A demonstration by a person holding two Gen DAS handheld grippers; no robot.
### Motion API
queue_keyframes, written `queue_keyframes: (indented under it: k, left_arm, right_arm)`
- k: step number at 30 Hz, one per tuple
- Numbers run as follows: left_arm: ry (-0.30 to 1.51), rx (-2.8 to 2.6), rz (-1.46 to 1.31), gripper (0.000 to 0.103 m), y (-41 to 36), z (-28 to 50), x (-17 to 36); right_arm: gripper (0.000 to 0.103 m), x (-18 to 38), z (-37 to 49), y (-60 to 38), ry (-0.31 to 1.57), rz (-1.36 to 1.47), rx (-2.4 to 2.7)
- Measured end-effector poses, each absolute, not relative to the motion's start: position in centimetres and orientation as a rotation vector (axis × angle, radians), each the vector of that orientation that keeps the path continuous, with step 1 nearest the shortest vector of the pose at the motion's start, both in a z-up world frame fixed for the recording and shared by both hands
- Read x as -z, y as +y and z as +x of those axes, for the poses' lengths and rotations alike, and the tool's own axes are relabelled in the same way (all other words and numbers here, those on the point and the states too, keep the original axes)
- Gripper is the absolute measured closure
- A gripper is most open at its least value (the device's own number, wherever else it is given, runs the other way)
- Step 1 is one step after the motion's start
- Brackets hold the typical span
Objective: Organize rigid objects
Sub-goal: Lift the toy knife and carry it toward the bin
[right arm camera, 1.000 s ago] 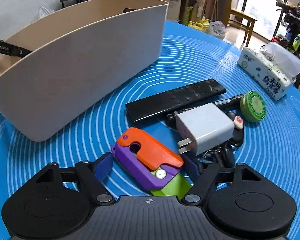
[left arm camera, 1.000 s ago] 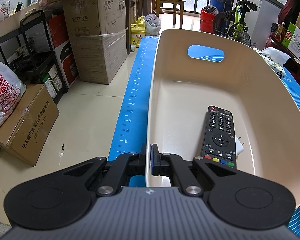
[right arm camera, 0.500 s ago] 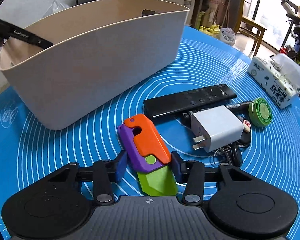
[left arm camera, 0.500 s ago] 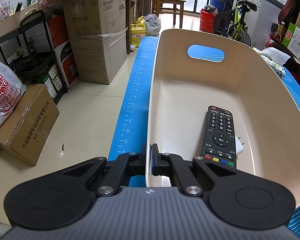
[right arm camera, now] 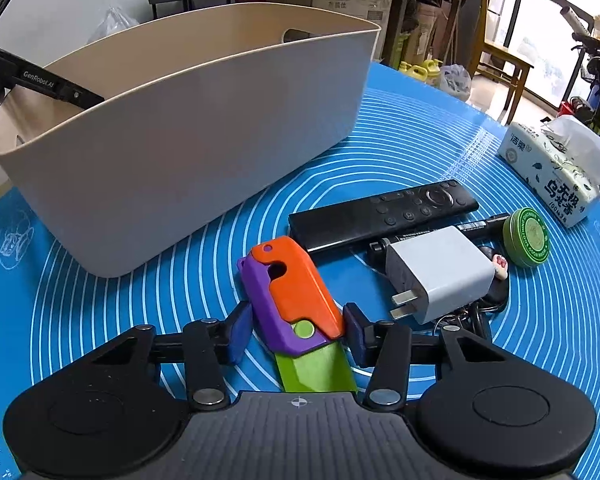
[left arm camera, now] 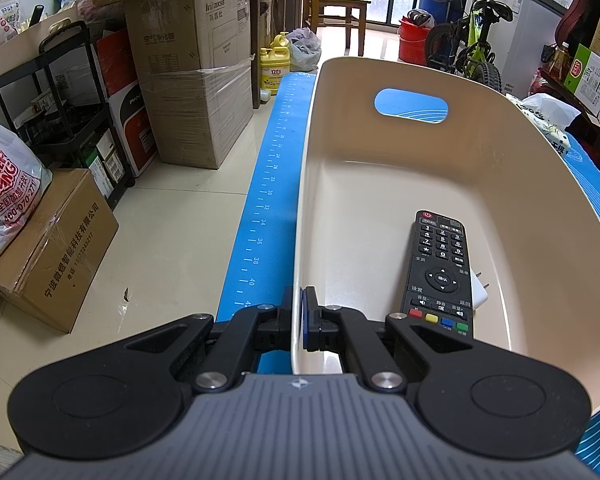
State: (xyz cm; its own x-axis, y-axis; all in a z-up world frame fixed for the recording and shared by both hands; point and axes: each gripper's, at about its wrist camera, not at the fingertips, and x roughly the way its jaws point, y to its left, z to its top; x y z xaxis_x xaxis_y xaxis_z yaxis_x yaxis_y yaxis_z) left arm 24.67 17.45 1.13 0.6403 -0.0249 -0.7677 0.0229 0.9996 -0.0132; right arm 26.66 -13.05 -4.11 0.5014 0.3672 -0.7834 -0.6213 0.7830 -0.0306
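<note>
My left gripper [left arm camera: 299, 312] is shut on the near rim of the beige bin [left arm camera: 500, 152]; its arm [right arm camera: 40, 82] shows in the right wrist view. Inside the bin lie a black remote [left arm camera: 440, 272] and a white charger [left arm camera: 480, 292]. My right gripper [right arm camera: 296, 330] is shut on an orange, purple and green toy knife [right arm camera: 296, 300] and holds it above the blue mat [right arm camera: 420, 140]. On the mat lie a slim black remote [right arm camera: 384, 212], a white plug adapter [right arm camera: 440, 272], a green round tin [right arm camera: 528, 238], a black pen [right arm camera: 480, 226] and keys [right arm camera: 476, 316]. The bin [right arm camera: 204, 128] stands behind.
A tissue pack [right arm camera: 556, 172] sits at the mat's far right. Left of the table are stacked cardboard boxes [left arm camera: 196, 80], a black cart [left arm camera: 60, 92] and a plastic bag [left arm camera: 8, 196]. A chair [left arm camera: 336, 4] and a bicycle [left arm camera: 476, 48] stand at the back.
My right gripper closed on the toy knife and lifted it, drawing back from the mat. My left gripper stayed clamped on the bin rim.
</note>
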Motion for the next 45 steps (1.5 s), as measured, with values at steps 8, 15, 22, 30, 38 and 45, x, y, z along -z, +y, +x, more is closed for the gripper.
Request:
queue_keyframes:
  k: [8,15,22,30,38,45]
  left_arm:
    - [0.876,0.027,-0.002,0.099,17.4,24.7,-1.1]
    - [0.876,0.028,-0.003,0.099,17.4,24.7,-1.1]
    - [0.876,0.027,-0.002,0.099,17.4,24.7,-1.1]
    - [0.876,0.027,-0.002,0.099,17.4,24.7,-1.1]
    - [0.875,0.027,-0.001,0.099,17.4,24.7,-1.1]
    - [0.875,0.026,-0.002,0.099,17.4,24.7,-1.1]
  right_arm:
    - [0.051,2.5,25.3,-13.4,0.802,-0.299,-0.563]
    - [0.051,-0.7,24.2,-13.6,0.711,-0.304,-0.499]
    - [0.051,-6.1,24.6,-13.0,0.582,-0.222,-0.456]
    - [0.051,-9.3,26.3,-7.1,0.520,-0.223,-0.473]
    - [0.051,-8.9,28.4,-0.7,0.589,-0.245,-0.458]
    - [0.051,-5.8,30.0,2.5,0.686,-0.266,-0.426]
